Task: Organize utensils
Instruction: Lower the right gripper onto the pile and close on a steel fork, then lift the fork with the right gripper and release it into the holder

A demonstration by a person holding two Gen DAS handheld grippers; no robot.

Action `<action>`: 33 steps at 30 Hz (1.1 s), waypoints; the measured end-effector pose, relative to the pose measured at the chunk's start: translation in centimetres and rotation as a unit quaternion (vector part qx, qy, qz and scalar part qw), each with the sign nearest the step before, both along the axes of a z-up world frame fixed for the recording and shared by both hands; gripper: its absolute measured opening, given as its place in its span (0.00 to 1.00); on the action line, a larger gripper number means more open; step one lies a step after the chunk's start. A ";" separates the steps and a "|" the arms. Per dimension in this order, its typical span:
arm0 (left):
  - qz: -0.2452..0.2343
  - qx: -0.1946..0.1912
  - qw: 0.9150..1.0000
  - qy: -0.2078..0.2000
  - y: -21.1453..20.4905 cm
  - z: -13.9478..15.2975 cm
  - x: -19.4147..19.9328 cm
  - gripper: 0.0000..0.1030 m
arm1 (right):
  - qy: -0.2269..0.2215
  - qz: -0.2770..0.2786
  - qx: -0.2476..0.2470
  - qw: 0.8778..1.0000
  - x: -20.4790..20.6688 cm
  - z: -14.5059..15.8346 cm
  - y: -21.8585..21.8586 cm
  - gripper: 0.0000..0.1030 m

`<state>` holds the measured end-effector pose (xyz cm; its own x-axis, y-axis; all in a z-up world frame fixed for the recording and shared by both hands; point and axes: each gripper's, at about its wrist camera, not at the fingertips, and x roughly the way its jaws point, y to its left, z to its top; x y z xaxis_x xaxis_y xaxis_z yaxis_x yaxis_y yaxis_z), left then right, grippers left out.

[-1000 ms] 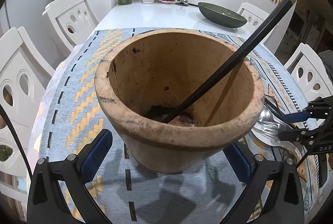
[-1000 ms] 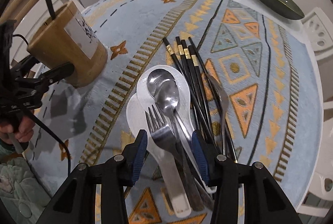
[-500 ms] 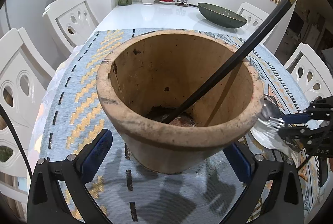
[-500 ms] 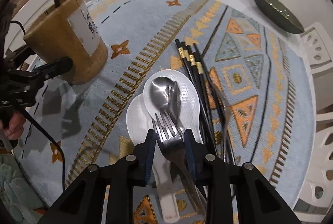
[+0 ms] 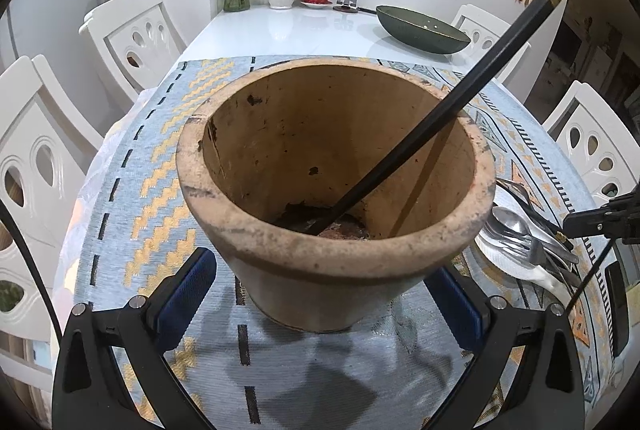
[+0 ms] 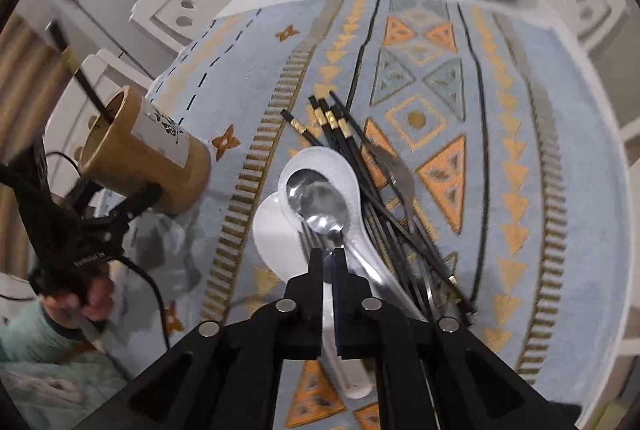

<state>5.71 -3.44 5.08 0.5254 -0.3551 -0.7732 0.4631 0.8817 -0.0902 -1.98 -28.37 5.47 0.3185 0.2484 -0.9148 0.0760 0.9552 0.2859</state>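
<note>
Two grippers are at work. The right gripper (image 6: 327,260) is clamped on the fork (image 6: 316,236), its jaws having just been closing until the fork's neck was pinched between them; the tines point to 12 o'clock in the right wrist view. Beneath the fork lie a steel spoon (image 6: 320,206) and two white spoons (image 6: 344,174), with black chopsticks (image 6: 340,128) fanned out at 1 o'clock and a second fork (image 6: 394,170) at 2 o'clock, all on the patterned cloth (image 6: 520,134) of the worktop. The wooden holder (image 6: 148,154) stands at 9 o'clock of the pile, one chopstick (image 5: 440,110) already leaning inside it.

The left gripper (image 5: 320,294) is spread wide around the holder's base; whether its pads (image 5: 188,282) press the sides cannot be told.

The step is judged to be lifting the fork clear and carrying it to the holder. It would best be raised straight up so the spoons are not dragged along, then tilted handle-down and lowered into the free side of the opening, away from the leaning chopstick, while the holder is steadied.
</note>
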 end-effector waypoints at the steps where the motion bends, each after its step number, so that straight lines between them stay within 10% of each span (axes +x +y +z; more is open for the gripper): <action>1: 0.001 -0.001 1.000 0.001 0.0 0.0 0.0 0.99 | 0.004 0.003 -0.005 1.000 0.3 -0.2 0.1 0.05; 18: 0.004 -0.008 1.000 0.014 0.3 -0.1 0.9 0.99 | 0.031 -0.011 -0.035 0.999 5.8 -1.5 -4.4 0.13; 24: 0.005 -0.011 1.000 0.019 0.4 -0.2 1.0 0.99 | 0.022 -0.004 -0.066 0.998 6.3 -2.3 -3.3 0.42; 30: 0.004 -0.010 1.000 0.020 0.4 -0.2 1.1 0.99 | 0.038 0.012 -0.100 0.994 7.1 -4.1 -2.6 0.41; 33: 0.004 -0.009 1.000 0.021 0.4 -0.2 1.1 0.99 | 0.031 0.007 -0.090 0.995 7.4 -4.3 -2.7 0.22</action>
<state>6.78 -3.00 4.87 0.4963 -0.3649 -0.7877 0.4510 0.8837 -0.1252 5.45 -31.12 1.14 0.2579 0.0830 -0.9626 0.0747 0.9916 0.1055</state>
